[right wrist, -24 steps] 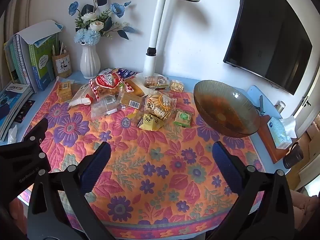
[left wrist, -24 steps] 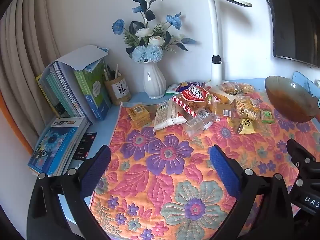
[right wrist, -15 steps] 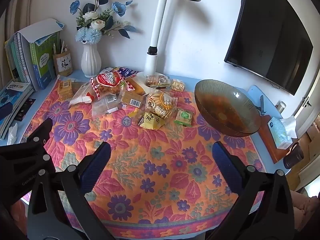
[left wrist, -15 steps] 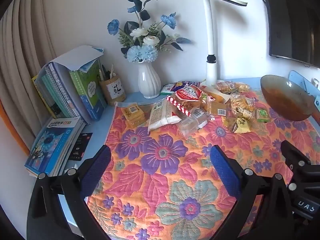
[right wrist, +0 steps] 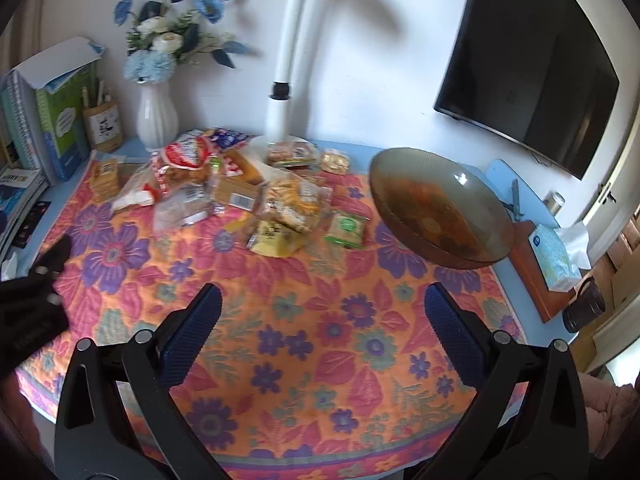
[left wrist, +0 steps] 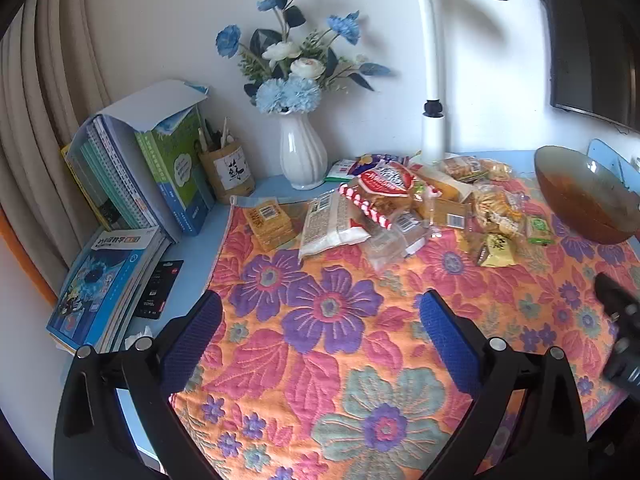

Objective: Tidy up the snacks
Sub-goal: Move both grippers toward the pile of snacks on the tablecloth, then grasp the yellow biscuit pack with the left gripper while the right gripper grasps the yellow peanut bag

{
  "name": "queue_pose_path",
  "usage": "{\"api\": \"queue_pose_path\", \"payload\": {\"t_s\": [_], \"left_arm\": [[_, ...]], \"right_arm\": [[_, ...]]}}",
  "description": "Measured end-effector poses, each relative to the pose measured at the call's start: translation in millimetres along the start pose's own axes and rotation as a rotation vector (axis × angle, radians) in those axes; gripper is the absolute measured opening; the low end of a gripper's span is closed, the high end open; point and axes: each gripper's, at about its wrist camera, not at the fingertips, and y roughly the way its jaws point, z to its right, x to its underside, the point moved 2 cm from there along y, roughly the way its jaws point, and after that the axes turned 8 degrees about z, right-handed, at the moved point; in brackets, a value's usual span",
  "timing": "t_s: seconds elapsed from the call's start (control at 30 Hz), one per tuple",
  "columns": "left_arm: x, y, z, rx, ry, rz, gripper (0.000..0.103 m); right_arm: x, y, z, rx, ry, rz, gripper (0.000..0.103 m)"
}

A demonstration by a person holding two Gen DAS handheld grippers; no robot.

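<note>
A heap of packaged snacks (left wrist: 404,208) lies at the far side of a floral cloth; it also shows in the right wrist view (right wrist: 240,192). It holds a red-and-white bag (left wrist: 386,184), a white packet (left wrist: 330,224), a yellow packet (right wrist: 276,236) and a green packet (right wrist: 346,228). A brown glass bowl (right wrist: 440,216) stands empty to the right of the heap, also in the left wrist view (left wrist: 584,200). My left gripper (left wrist: 320,328) is open and empty above the cloth's near left. My right gripper (right wrist: 322,320) is open and empty above the near middle.
A white vase of blue flowers (left wrist: 300,152), a pen pot (left wrist: 230,172), upright books (left wrist: 140,164) and flat books (left wrist: 104,292) line the back left. A white lamp post (right wrist: 284,80) stands behind the snacks. A TV (right wrist: 528,60) hangs right, tissue box (right wrist: 554,256) below.
Both grippers have moved forward toward the snacks, so the heap and bowl look larger. The jaws stay open. Nothing on the table has moved.
</note>
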Motion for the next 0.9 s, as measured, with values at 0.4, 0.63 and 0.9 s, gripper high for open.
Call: {"api": "queue_pose_path", "payload": {"t_s": [0.4, 0.63, 0.9], "left_arm": [[-22, 97, -53, 0.322, -0.151, -0.172, 0.098], [-31, 184, -45, 0.388, -0.128, -0.315, 0.098], [-21, 215, -70, 0.412, -0.217, -0.345, 0.098]], "right_arm": [[-9, 62, 43, -0.137, 0.100, -0.057, 0.100], [12, 112, 74, -0.149, 0.229, -0.135, 0.094], [17, 157, 51, -0.301, 0.313, -0.267, 0.092]]}}
